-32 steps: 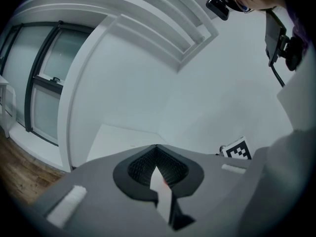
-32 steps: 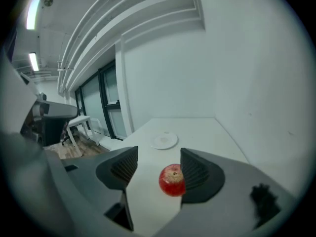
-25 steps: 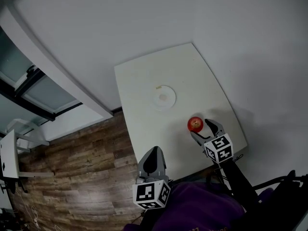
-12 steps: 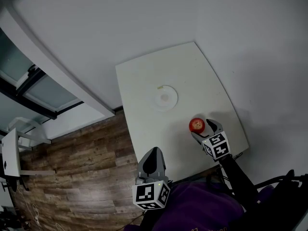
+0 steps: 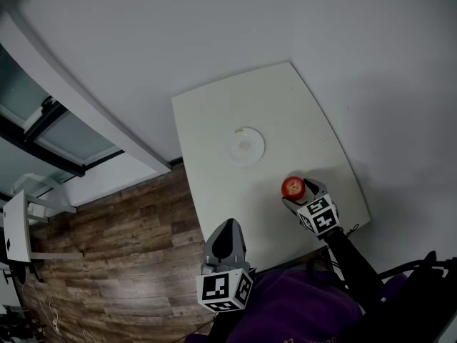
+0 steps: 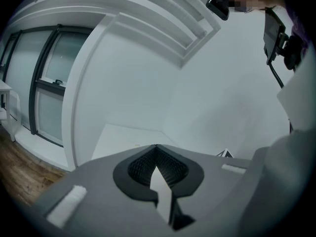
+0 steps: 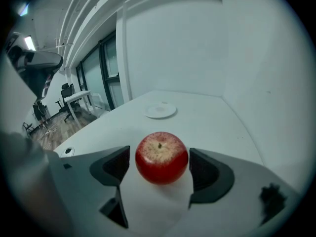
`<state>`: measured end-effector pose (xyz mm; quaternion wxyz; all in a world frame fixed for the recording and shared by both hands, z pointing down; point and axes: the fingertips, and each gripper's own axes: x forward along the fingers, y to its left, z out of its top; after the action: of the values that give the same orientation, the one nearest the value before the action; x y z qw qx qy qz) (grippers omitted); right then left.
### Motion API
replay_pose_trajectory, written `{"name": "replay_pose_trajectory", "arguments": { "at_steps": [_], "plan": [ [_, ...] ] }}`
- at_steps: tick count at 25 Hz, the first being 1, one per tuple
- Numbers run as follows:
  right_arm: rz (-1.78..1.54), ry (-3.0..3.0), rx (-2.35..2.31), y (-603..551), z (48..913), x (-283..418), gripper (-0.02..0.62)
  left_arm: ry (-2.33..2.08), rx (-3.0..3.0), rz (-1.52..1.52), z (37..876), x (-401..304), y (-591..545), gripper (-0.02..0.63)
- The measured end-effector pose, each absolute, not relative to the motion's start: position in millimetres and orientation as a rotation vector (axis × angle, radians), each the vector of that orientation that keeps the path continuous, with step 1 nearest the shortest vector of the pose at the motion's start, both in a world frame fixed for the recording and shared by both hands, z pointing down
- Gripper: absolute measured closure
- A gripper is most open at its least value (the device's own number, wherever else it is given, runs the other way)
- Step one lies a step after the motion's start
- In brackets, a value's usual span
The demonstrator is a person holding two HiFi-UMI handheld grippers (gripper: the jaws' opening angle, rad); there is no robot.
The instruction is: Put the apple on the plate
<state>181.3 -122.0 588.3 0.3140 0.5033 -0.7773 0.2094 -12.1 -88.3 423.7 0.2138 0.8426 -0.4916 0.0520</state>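
A red apple (image 5: 291, 185) stands on the white table (image 5: 214, 120) near its right edge. My right gripper (image 5: 299, 191) is open around it. In the right gripper view the apple (image 7: 161, 157) sits between the two dark pads (image 7: 114, 168), with a thin gap on each side; the jaws have just been opening. The small white plate (image 5: 246, 146) lies empty in the middle of the table, beyond the apple (image 7: 160, 110). My left gripper (image 5: 227, 229) hangs off the table's near-left corner, its jaws shut with nothing between them (image 6: 157, 147).
The table stands in a corner of white walls, with its right and near edges close to the apple. Wooden floor (image 5: 107, 249) lies to the left. A desk and office chairs (image 7: 74, 100) stand far off by the windows.
My right gripper has sunk and slid forward, so its jaws now straddle the apple. The apple, the plate and the left gripper have kept their places.
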Motion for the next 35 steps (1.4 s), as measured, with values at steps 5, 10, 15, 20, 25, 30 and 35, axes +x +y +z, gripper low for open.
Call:
{"name": "replay_pose_trajectory", "arguments": {
  "at_steps": [5, 10, 15, 20, 25, 30, 35],
  "plan": [
    [0.553, -2.032, 1.319, -124, 594, 181, 0.23, -1.37, 2.329, 0.146, 425, -15, -91, 0.598],
    [0.547, -2.01, 1.328, -124, 598, 185, 0.23, -1.371, 2.329, 0.145, 427, -16, -92, 0.598],
    [0.566, -1.998, 1.313, -124, 601, 184, 0.231, -1.377, 2.324, 0.142, 427, -19, -93, 0.598],
    [0.563, -1.998, 1.312, -124, 600, 183, 0.232, -1.379, 2.322, 0.136, 426, -23, -94, 0.598],
    [0.563, -2.002, 1.292, -124, 599, 182, 0.232, -1.388, 2.316, 0.131, 426, -27, -94, 0.599],
    [0.534, -2.011, 1.3, -130, 594, 179, 0.232, -1.399, 2.31, 0.123, 426, -31, -96, 0.598],
    [0.503, -2.014, 1.303, -138, 587, 175, 0.232, -1.411, 2.298, 0.123, 428, -38, -95, 0.598]
  ]
}}
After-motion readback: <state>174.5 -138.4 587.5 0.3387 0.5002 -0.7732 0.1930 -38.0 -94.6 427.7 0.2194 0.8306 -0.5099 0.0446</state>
